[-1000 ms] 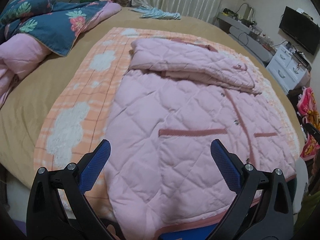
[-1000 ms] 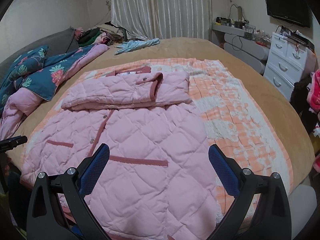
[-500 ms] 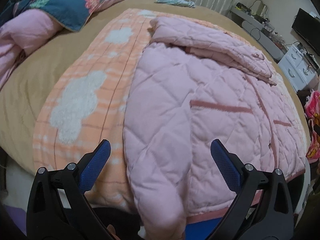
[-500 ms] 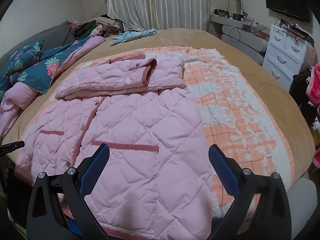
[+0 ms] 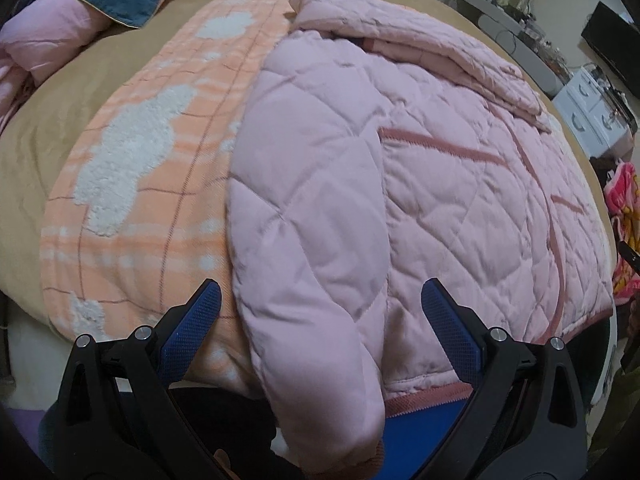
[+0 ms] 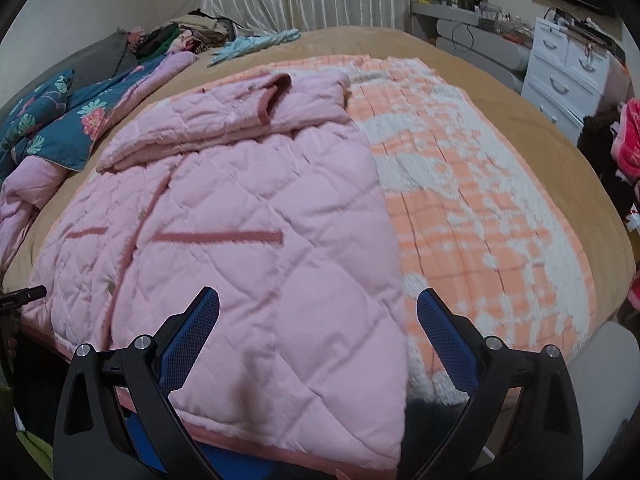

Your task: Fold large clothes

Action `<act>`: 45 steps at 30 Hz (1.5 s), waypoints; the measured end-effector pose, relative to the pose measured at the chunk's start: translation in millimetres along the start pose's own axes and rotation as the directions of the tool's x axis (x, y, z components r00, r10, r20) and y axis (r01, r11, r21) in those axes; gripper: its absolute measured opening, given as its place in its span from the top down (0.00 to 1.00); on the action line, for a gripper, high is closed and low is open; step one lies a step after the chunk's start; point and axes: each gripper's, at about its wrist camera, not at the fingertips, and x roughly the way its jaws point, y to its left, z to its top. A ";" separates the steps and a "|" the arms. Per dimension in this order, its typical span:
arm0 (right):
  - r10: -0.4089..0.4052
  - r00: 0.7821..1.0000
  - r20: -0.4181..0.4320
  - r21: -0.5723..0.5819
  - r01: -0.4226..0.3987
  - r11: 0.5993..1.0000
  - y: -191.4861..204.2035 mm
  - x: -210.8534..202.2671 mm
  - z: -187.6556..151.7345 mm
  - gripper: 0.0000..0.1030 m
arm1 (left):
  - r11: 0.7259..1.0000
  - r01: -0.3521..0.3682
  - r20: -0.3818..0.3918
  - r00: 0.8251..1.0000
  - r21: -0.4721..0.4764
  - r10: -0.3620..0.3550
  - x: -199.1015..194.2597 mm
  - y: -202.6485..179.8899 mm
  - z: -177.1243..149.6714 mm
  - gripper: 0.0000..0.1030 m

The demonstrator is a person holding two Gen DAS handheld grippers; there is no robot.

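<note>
We see a puffy, diamond-quilted pink jacket (image 6: 248,240) on the fuzzy orange blanket (image 6: 480,208), long axis 6-to-12, hem nearest; left hand-held gripper (image 5: 320,312) and right hand-held gripper (image 6: 318,320) both gape empty.

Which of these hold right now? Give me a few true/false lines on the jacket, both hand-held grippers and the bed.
1. The pink quilted jacket lies on an orange-and-white blanket. True.
2. The left hand-held gripper is shut on the hem. False: its jaws are wide open, holding nothing.
3. The right hand-held gripper is open. True.
4. The jacket's upper part is folded down over its body. True.
5. The jacket's trim is blue. False: dusty pink.
</note>
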 end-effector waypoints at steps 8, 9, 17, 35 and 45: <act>0.047 0.989 -0.137 0.023 -0.045 0.999 -16.2 11.9 -28.3 0.04 | 1.000 0.008 -0.031 0.999 0.027 -0.007 10.8 -9.4 -7.2 0.09; 0.047 0.987 -0.152 0.019 -0.045 0.999 -16.9 13.8 -31.7 0.04 | 1.000 0.006 -0.035 0.999 0.029 -0.005 12.1 -10.7 -7.6 0.09; 0.109 0.957 -0.268 0.003 -0.112 0.994 -15.4 28.9 -59.9 0.04 | 1.000 0.012 -0.054 0.998 0.029 -0.010 15.2 -13.2 -13.6 0.09; 0.232 0.969 -0.087 -0.027 -0.235 0.972 -5.2 -16.0 -46.6 0.75 | 0.996 0.085 -0.041 0.996 0.038 -0.084 8.1 -23.0 -28.9 0.09; 0.258 0.965 0.057 -0.052 -0.255 0.966 12.3 -35.3 -13.7 0.81 | 0.998 0.034 0.012 0.999 0.061 -0.035 -5.7 -20.2 -22.8 0.83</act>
